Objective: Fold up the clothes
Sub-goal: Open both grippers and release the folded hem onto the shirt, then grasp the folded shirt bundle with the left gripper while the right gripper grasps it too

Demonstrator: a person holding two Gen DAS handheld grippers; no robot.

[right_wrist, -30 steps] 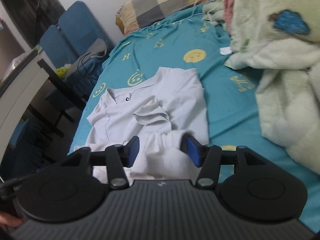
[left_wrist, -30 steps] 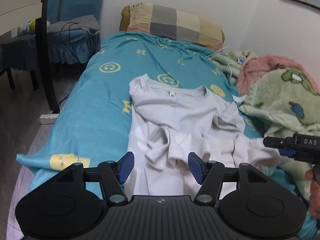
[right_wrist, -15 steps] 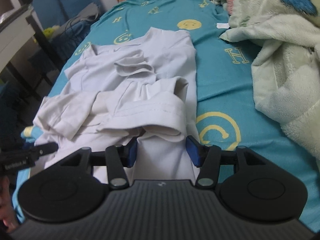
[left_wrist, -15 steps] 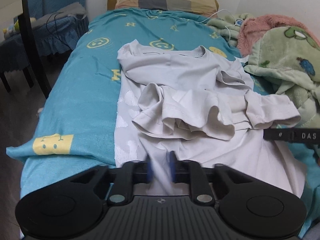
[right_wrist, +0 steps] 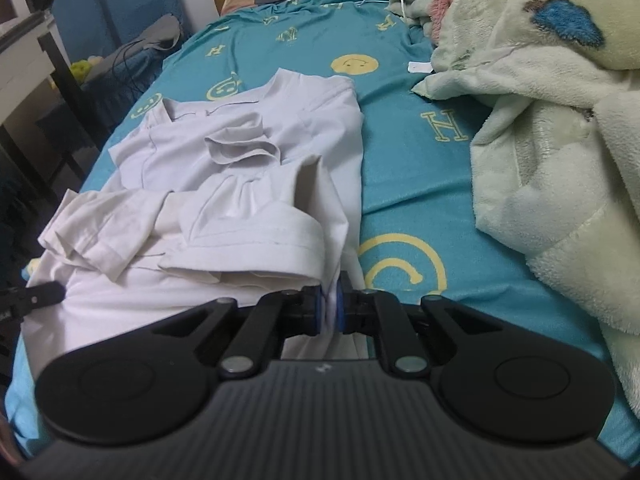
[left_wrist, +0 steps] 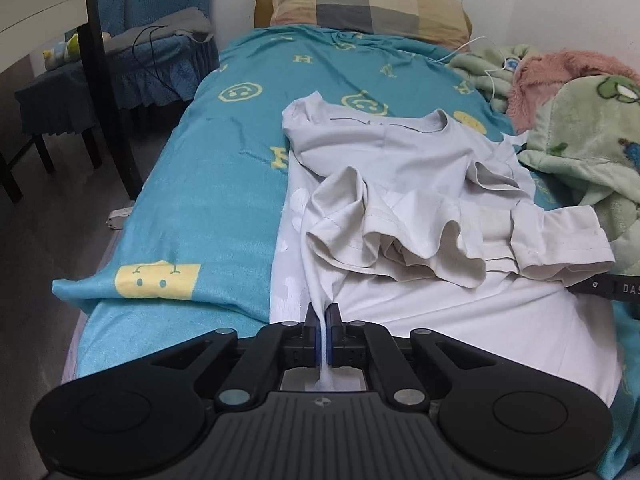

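Observation:
A white T-shirt (left_wrist: pixel 404 160) lies on the teal bedsheet (left_wrist: pixel 224 184), collar toward the pillow, both sleeves folded in over its middle. My left gripper (left_wrist: pixel 323 320) is shut on the shirt's bottom hem at its left corner. My right gripper (right_wrist: pixel 329 308) is shut on the hem at the right corner of the shirt (right_wrist: pixel 248 168). The tip of the right gripper shows at the right edge of the left wrist view (left_wrist: pixel 608 288), and the left gripper's tip shows at the left edge of the right wrist view (right_wrist: pixel 36 298).
A checked pillow (left_wrist: pixel 368 8) lies at the head of the bed. Green and pink fleece blankets (right_wrist: pixel 552 128) are piled along the bed's right side. A white cable (left_wrist: pixel 484 60) lies near them. A blue-covered chair (left_wrist: pixel 132 60) and dark table leg (left_wrist: pixel 108 92) stand left of the bed.
Both grippers came down to the shirt's bottom hem. The left closed on it half a second ago, and the right has closed on it since.

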